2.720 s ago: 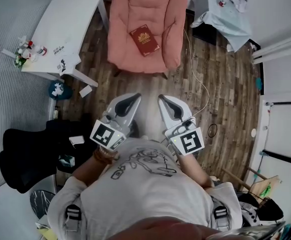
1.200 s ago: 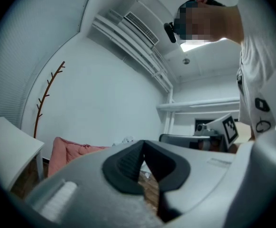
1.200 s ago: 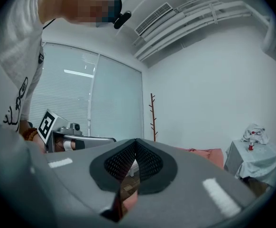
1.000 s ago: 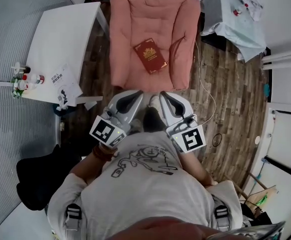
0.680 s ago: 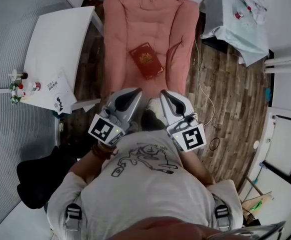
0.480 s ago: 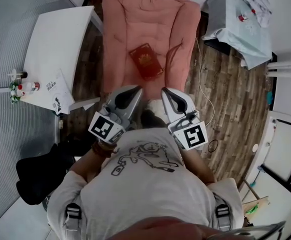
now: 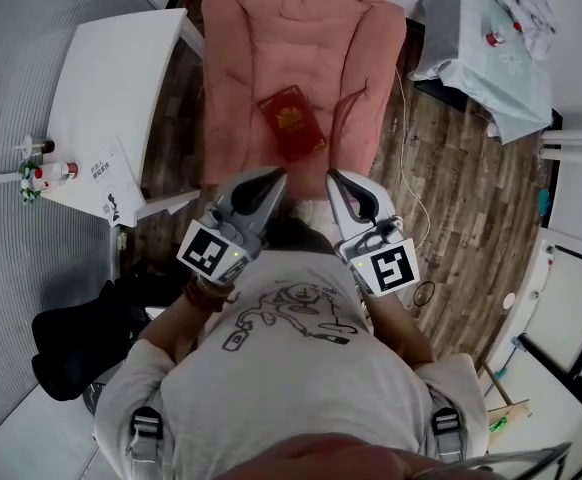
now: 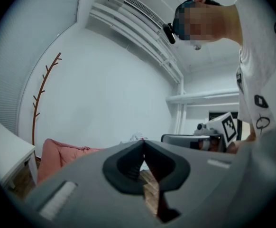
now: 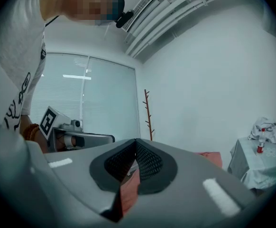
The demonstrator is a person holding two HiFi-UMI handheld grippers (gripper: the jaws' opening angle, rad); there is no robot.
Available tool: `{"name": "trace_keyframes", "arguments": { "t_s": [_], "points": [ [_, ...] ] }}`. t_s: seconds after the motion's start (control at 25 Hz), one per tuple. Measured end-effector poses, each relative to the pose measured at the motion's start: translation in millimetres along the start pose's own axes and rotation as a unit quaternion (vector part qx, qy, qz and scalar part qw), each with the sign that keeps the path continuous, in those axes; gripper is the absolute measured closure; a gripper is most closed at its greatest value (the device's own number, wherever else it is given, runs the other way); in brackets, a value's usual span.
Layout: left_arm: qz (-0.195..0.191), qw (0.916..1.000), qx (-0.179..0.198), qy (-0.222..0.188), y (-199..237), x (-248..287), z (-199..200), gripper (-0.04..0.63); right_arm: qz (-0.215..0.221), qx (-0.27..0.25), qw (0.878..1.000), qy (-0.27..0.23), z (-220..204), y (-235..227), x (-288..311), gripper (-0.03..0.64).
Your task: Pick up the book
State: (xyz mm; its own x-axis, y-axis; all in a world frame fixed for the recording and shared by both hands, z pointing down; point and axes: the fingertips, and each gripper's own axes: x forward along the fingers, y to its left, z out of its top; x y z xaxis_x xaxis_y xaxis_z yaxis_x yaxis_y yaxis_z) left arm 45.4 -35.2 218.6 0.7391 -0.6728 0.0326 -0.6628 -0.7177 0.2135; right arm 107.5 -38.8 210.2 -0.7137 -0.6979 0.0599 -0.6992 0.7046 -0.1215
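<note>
On the middle of the pink armchair (image 7: 236, 58) seat the red book (image 7: 292, 121) lies flat and untouched. The left gripper (image 7: 274, 176) and right gripper (image 7: 334, 177) hover near the seat's front edge, jaws pressed together and empty. Opening, reaching, gripping and lifting all seem left to do.

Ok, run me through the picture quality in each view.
Head view: evenly lit, wide-angle bend curves the edges of the white table, yet the book on the pink chair is sharp. Left gripper view: dark round vignette, the shut jaws near the lens look soft. Right gripper view: same vignette, bright window blinds behind, no harsh glare.
</note>
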Motion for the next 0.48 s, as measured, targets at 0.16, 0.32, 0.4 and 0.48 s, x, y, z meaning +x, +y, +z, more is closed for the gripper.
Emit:
{"name": "trace_keyframes", "arguments": {
  "t_s": [0.16, 0.32, 0.4, 0.48],
  "points": [
    [0.001, 1.0000, -0.005, 0.005, 14.5, 0.0, -6.8, 0.592, 0.002, -0.001, 1.000, 0.012, -10.4, -6.9, 12.1, 0.611],
    [-0.024, 0.9997, -0.001, -0.006, 26.5, 3.8, -11.8, 0.592, 0.002, -0.003, 1.000, 0.025, -20.2, -16.4, 28.1, 0.611],
    [-0.032, 0.9995, -0.003, -0.005, 35.9, 6.7, -18.6, 0.592, 0.004, -0.008, 0.999, 0.033, -27.1, -20.5, 37.3, 0.611],
    [-0.035, 0.9994, -0.007, 0.000, 47.9, 9.7, -26.7, 0.592, 0.003, -0.009, 0.999, 0.037, -34.1, -24.2, 47.0, 0.611]
  ]
}}
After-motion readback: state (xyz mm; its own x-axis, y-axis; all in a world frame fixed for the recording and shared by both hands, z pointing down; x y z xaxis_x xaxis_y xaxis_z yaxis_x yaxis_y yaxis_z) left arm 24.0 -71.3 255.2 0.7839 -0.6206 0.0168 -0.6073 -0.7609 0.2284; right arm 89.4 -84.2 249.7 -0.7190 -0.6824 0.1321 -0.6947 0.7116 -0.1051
